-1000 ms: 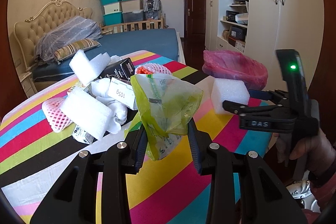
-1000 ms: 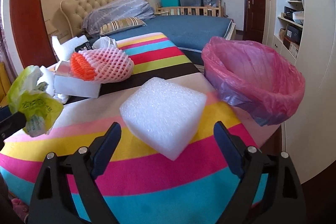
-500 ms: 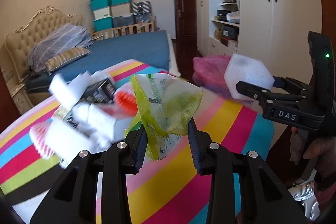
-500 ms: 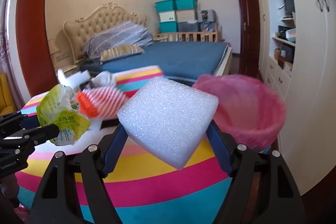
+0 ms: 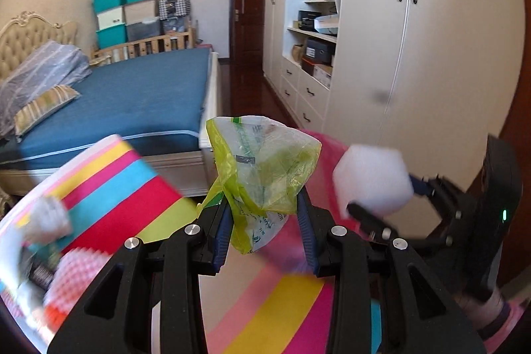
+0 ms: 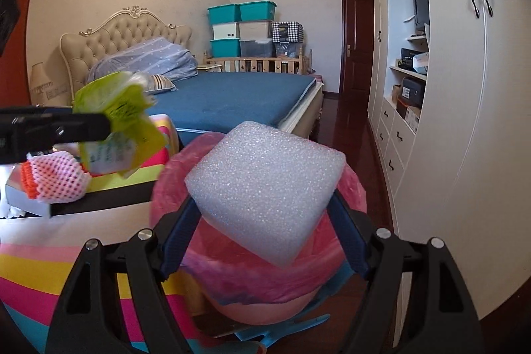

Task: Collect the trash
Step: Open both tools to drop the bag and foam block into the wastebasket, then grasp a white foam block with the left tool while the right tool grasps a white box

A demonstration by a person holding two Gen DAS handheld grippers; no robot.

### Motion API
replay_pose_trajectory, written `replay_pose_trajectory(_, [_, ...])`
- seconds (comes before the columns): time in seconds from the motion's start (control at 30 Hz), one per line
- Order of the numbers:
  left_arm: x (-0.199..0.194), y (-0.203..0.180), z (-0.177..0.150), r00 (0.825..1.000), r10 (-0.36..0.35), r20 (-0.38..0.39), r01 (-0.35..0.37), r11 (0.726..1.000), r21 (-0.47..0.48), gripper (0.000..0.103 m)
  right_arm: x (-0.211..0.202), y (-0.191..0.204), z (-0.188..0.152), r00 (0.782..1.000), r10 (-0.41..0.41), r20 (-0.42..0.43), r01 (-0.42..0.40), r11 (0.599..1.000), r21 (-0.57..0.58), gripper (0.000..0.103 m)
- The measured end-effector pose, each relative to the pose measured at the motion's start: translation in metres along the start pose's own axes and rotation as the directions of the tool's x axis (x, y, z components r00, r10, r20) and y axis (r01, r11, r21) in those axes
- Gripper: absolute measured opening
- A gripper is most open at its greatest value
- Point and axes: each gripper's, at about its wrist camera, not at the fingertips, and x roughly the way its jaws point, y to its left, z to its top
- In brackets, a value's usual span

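The foam block (image 6: 265, 188) sits between the right gripper's (image 6: 265, 221) fingers, above the lined bin (image 6: 351, 191) at the surface's (image 6: 39, 267) edge. The plastic bag (image 5: 262, 175) hangs to its left, pinched in the left gripper (image 5: 265, 221). Netted fruit (image 6: 53, 178) rests on the surface; the bed (image 6: 232, 95) lies behind, cupboards (image 6: 464, 121) right.

Left tool (image 5: 264, 231) clamped narrow; right tool (image 6: 265, 231) clamped wide, both raised.
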Motion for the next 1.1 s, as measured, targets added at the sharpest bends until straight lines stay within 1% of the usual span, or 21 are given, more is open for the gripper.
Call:
replay_pose_trajectory(0.1, [0.034, -0.006, 0.012, 1.000, -0.014, -0.024, 0.014, 1.000, -0.019, 0.034, 0.016, -0.011, -0.003, 1.000, 0.006, -0.014, -0.006, 1.000, -0.003, 0.076])
replay_pose_trajectory(0.17, [0.056, -0.009, 0.015, 0.997, -0.054, -0.047, 0.053, 0.998, -0.021, 0.034, 0.025, -0.015, -0.007, 1.000, 0.015, -0.025, -0.015, 1.000, -0.007, 0.077])
replay_pose_trajectory(0.2, [0.064, -0.010, 0.017, 0.997, -0.058, -0.057, 0.057, 0.998, -0.018, 0.034, 0.031, -0.018, -0.009, 0.999, 0.028, -0.033, -0.029, 1.000, -0.006, 0.078])
replay_pose_trajectory(0.23, [0.070, -0.011, 0.017, 0.996, -0.056, -0.067, 0.056, 0.998, -0.013, 0.035, 0.035, -0.022, -0.008, 0.999, 0.035, -0.038, -0.035, 0.999, -0.005, 0.083])
replay_pose_trajectory(0.27, [0.076, -0.012, 0.017, 0.996, -0.054, -0.074, 0.054, 0.999, -0.007, 0.039, 0.037, -0.025, -0.011, 0.998, 0.037, -0.045, -0.038, 0.999, -0.006, 0.086])
replay_pose_trajectory(0.3, [0.079, -0.013, 0.017, 0.996, -0.050, -0.070, 0.050, 0.999, 0.000, 0.045, 0.038, -0.028, -0.012, 0.999, 0.035, -0.041, -0.035, 0.999, -0.003, 0.089])
replay_pose_trajectory(0.37, [0.079, -0.014, 0.015, 0.998, -0.027, -0.052, 0.027, 1.000, 0.004, 0.067, 0.032, -0.035, -0.016, 0.999, 0.035, -0.021, -0.035, 0.999, 0.009, 0.093])
replay_pose_trajectory(0.4, [0.075, -0.012, 0.012, 1.000, -0.012, -0.029, 0.012, 1.000, 0.007, 0.071, 0.027, -0.037, -0.017, 0.999, 0.030, -0.011, -0.030, 0.999, 0.018, 0.095])
replay_pose_trajectory(0.43, [0.071, -0.012, 0.010, 1.000, 0.001, -0.006, -0.001, 1.000, 0.011, 0.079, 0.022, -0.040, -0.020, 1.000, 0.025, -0.002, -0.025, 0.999, 0.024, 0.096])
replay_pose_trajectory(0.47, [0.068, -0.011, 0.008, 1.000, 0.013, 0.012, -0.013, 1.000, 0.015, 0.084, 0.017, -0.041, -0.020, 1.000, 0.022, 0.006, -0.022, 0.999, 0.030, 0.096])
replay_pose_trajectory(0.53, [0.056, -0.006, 0.003, 0.999, 0.035, 0.035, -0.035, 0.999, 0.018, 0.086, 0.002, -0.040, -0.021, 0.999, 0.011, 0.035, -0.012, 0.999, 0.037, 0.097])
replay_pose_trajectory(0.63, [0.038, 0.001, -0.008, 0.998, 0.045, 0.041, -0.045, 0.999, 0.015, 0.086, -0.025, -0.032, -0.019, 0.996, -0.011, 0.085, 0.009, 1.000, 0.023, 0.098])
replay_pose_trajectory(0.7, [0.022, 0.007, -0.017, 0.996, 0.074, 0.045, -0.074, 0.997, -0.006, 0.089, -0.041, -0.021, -0.019, 0.994, -0.022, 0.104, 0.021, 1.000, 0.009, 0.098])
replay_pose_trajectory(0.77, [0.004, 0.016, -0.030, 0.994, 0.101, 0.039, -0.099, 0.994, -0.047, 0.089, -0.052, -0.009, -0.019, 0.994, -0.039, 0.107, 0.039, 0.999, 0.004, 0.098])
replay_pose_trajectory(0.83, [-0.013, 0.023, -0.044, 0.991, 0.127, 0.037, -0.124, 0.989, -0.076, 0.089, -0.059, 0.001, -0.018, 0.993, -0.059, 0.100, 0.057, 0.998, 0.023, 0.098])
replay_pose_trajectory(0.9, [-0.034, 0.030, -0.059, 0.988, 0.149, 0.051, -0.144, 0.986, -0.088, 0.089, -0.064, 0.012, -0.020, 0.995, -0.026, 0.097, 0.021, 0.998, 0.055, 0.098])
replay_pose_trajectory(0.97, [-0.053, 0.034, -0.074, 0.983, 0.173, 0.064, -0.169, 0.983, -0.067, 0.089, -0.068, 0.023, -0.023, 0.995, 0.006, 0.096, -0.014, 0.997, 0.081, 0.098])
replay_pose_trajectory(1.03, [-0.072, 0.037, -0.089, 0.976, 0.209, 0.065, -0.207, 0.978, -0.030, 0.090, -0.067, 0.040, -0.026, 0.996, 0.049, 0.081, -0.055, 0.996, 0.076, 0.098])
replay_pose_trajectory(1.1, [-0.096, 0.048, -0.107, 0.973, 0.221, 0.072, -0.220, 0.975, -0.033, 0.090, -0.066, 0.061, -0.027, 0.994, 0.089, 0.069, -0.093, 0.994, 0.056, 0.098])
